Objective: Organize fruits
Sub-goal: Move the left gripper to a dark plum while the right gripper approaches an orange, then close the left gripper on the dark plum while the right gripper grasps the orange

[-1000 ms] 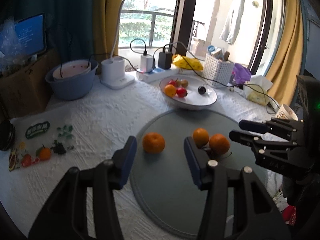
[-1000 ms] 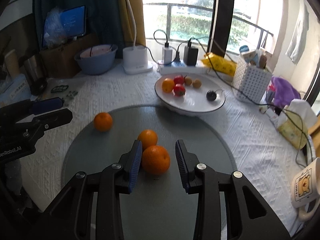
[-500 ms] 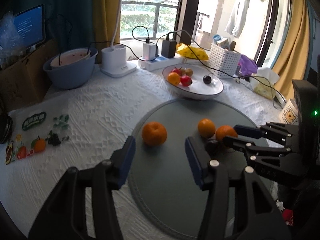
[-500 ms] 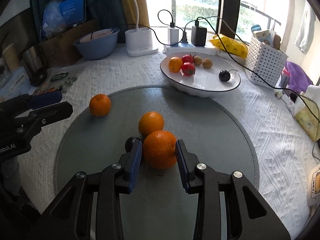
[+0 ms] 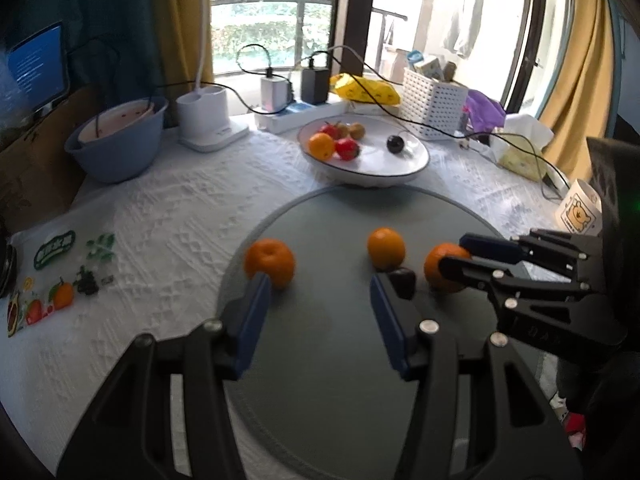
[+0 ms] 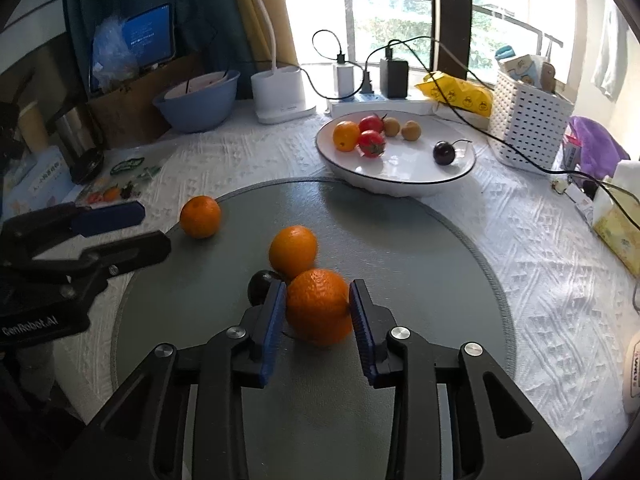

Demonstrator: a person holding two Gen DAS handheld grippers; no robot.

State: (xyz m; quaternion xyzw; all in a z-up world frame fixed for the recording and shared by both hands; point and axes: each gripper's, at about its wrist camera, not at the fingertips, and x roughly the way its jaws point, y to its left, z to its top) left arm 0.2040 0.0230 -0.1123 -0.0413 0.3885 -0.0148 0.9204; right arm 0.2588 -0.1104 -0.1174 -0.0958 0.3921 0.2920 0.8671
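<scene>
Right gripper (image 6: 318, 310) has its blue fingers (image 6: 272, 320) pinching an orange (image 6: 319, 306) from both sides, over the round grey mat (image 6: 420, 280); can't tell if the orange is lifted or resting on the mat. Second orange (image 6: 293, 251) sits on the mat just behind the pinched one, looks touching it. Small dark fruit (image 6: 262, 285) on the mat, just left of the pinched orange, against the outside of the left finger. Third orange (image 6: 200, 216) near the mat's far-left edge, well apart from the other two.

Left gripper (image 5: 318, 312) has its fingers (image 5: 250, 320) spread wide with nothing between them, low over the mat (image 5: 320, 380). Third orange (image 5: 270, 263) is just ahead of its left finger tip, not between the fingers. Right gripper also shows in the left wrist view at the mat's right side, fingers around its orange (image 5: 442, 266).

White plate (image 6: 400, 182) on the counter (image 6: 540, 280) just beyond the mat's far edge, holding an orange, two red fruits, two small brownish fruits and one dark fruit set apart. Blue bowl (image 6: 198, 106) far left behind the mat, white basket (image 6: 528, 128) right of the plate.
</scene>
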